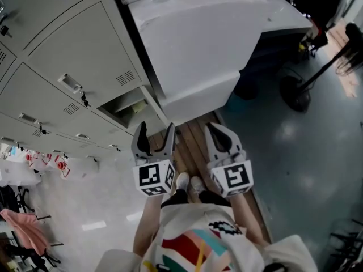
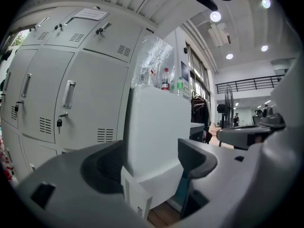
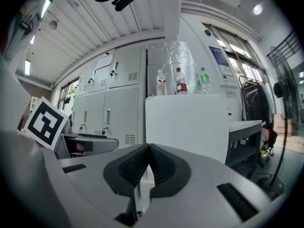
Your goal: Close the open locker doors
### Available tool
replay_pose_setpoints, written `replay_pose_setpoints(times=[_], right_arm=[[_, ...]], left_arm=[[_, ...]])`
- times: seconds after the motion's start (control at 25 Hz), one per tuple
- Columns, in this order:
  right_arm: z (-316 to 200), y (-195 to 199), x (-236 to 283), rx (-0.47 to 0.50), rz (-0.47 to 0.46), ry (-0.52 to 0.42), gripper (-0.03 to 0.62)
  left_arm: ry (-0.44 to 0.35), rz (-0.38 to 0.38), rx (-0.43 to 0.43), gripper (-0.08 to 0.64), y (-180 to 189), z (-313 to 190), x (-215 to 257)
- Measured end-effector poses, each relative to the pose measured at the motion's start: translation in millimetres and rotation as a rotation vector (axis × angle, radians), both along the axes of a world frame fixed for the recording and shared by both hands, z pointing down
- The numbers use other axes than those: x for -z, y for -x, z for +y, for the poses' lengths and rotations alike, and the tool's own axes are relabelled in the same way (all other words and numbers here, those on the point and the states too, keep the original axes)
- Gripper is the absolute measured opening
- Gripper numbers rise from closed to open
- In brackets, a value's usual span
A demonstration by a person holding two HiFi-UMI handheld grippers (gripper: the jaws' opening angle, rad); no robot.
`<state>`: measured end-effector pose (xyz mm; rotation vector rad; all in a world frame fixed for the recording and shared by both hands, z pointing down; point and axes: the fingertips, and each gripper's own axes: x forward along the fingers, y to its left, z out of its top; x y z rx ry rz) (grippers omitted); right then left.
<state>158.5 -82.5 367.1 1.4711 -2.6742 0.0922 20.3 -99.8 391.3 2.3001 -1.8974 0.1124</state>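
Observation:
In the head view a bank of grey lockers (image 1: 68, 55) fills the left side. One low compartment (image 1: 126, 107) stands open, its thin door (image 1: 157, 107) swung out edge-on toward me. My left gripper (image 1: 154, 135) hovers just below that door's free edge, jaws open and empty. To its right, shut with nothing held, my right gripper (image 1: 219, 134) is in front of a white cabinet (image 1: 193, 50). The left gripper view shows the open jaws (image 2: 152, 160) framing the white cabinet (image 2: 159, 127), closed lockers (image 2: 71, 103) at left. The right gripper view shows the pads (image 3: 148, 163) pressed together.
Bottles (image 3: 180, 82) stand on top of the white cabinet. A wooden floor strip (image 1: 195, 152) runs under my shoes (image 1: 190, 183). A fan stand (image 1: 298, 89) and a white desk (image 1: 283, 13) are to the right. Pink cloth (image 1: 25, 228) hangs at lower left.

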Motion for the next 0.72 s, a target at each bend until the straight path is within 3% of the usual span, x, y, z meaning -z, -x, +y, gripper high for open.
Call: replay_pose_setpoints(times=[0.32,0.72], right_arm=[[-5,-2,-15,-0.028,0.018,0.036,0.005],[-2,-24,-37,-0.094,0.043,0.105,0.005]], left_arm=[[0.102,-0.040,-0.016,0.330,-2,-34,-53],[0.302,-0.085,-0.004,0.328,-5,-42,-146]])
